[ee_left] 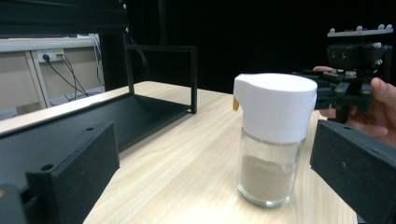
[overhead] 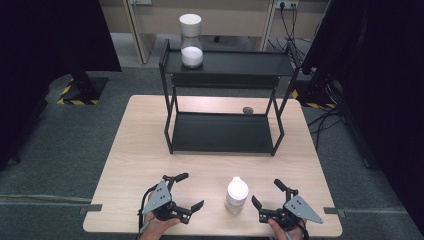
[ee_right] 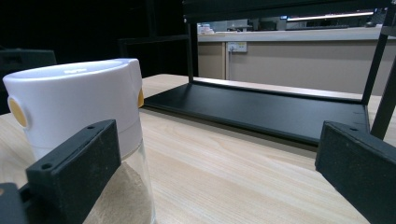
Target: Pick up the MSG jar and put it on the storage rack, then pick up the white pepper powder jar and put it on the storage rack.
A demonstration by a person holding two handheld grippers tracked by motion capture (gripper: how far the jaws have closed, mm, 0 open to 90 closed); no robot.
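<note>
I have the clear glass jar with the white plastic pour-lid (overhead: 236,194), part filled with brownish powder, standing upright near the front edge of the pale wooden table (overhead: 145,150), between my left gripper (overhead: 186,190) and right gripper (overhead: 268,192), both with jaws spread wide and holding nothing. I judge the glass smooth, slippery and breakable, and the jar fairly light. I would clamp it gently on the wide lid or just under it.

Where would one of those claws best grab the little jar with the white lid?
Probably around the jar's white lid, coming in level from the side. It stands upright between both open claws, the right claw closest; the lid is wide, round and straight-walled, easier to pinch than the glass below.
</note>
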